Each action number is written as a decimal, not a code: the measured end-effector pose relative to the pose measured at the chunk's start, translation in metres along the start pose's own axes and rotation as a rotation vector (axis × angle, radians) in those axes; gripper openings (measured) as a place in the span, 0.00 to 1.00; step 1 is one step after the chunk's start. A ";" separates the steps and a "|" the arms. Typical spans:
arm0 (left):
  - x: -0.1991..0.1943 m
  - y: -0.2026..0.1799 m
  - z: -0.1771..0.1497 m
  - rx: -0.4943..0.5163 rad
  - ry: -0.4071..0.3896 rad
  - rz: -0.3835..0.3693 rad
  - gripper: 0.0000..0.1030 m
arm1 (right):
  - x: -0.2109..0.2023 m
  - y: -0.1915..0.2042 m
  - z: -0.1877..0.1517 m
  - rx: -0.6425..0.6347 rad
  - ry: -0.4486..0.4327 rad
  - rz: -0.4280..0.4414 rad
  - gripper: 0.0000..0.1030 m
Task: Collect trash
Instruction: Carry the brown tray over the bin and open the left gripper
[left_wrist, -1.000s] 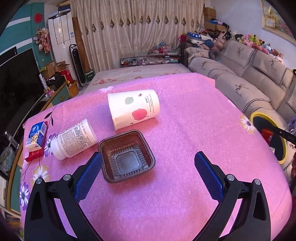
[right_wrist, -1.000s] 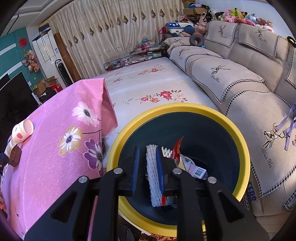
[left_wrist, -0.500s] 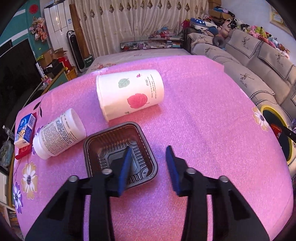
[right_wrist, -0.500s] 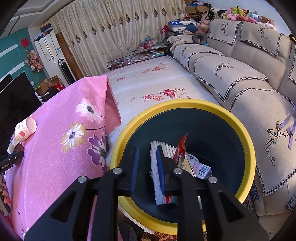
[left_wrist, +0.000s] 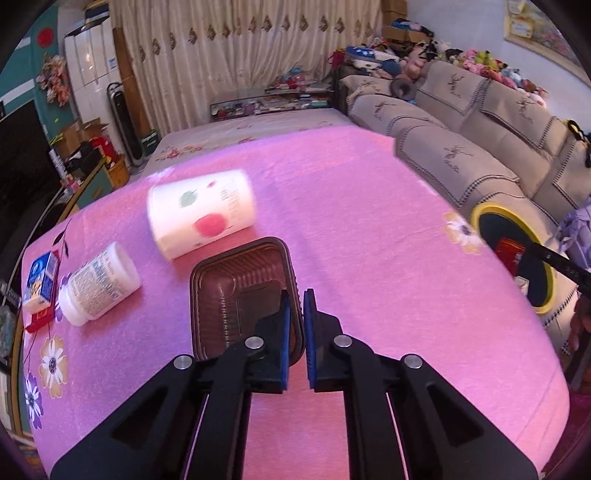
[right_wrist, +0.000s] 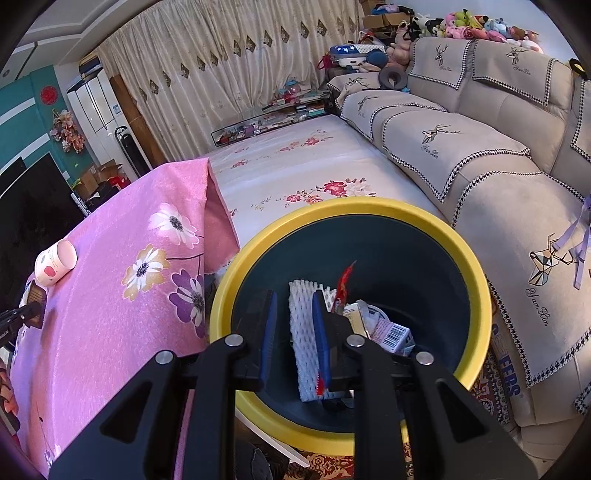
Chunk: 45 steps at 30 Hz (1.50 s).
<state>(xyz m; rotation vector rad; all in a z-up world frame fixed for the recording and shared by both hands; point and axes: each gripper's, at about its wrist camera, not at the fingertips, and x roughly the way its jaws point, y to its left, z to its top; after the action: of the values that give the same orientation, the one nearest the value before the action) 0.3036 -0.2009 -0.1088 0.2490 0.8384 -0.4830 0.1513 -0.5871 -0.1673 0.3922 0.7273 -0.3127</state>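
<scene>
A brown plastic tray sits on the pink tablecloth. My left gripper is shut on its right wall, and the tray looks tipped up on that side. Left of the tray lie a white paper cup, a white bottle and a small blue carton. My right gripper hovers over the yellow-rimmed bin, jaws a little apart. A white foam net shows through the gap, lying in the bin; the left pad stands clear of it.
The bin also holds a red wrapper and a barcoded box. It stands off the table's right edge, against the beige sofa. A flowered white cover lies beyond the table. A TV and shelves stand to the left.
My left gripper moved forward over the tray's right side and its jaws closed from wide open onto that wall; the tray tipped. The right gripper stayed over the bin.
</scene>
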 end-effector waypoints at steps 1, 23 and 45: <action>-0.004 -0.009 0.003 0.014 -0.009 -0.014 0.07 | -0.002 -0.002 0.000 0.005 -0.002 0.001 0.18; 0.042 -0.273 0.069 0.292 0.021 -0.309 0.07 | -0.051 -0.095 -0.008 0.109 -0.062 -0.062 0.18; 0.094 -0.327 0.081 0.287 0.055 -0.335 0.67 | -0.046 -0.103 -0.017 0.123 -0.037 -0.056 0.21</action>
<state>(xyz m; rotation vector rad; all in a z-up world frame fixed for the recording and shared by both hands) 0.2454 -0.5452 -0.1355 0.3893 0.8681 -0.9163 0.0671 -0.6634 -0.1715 0.4815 0.6856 -0.4175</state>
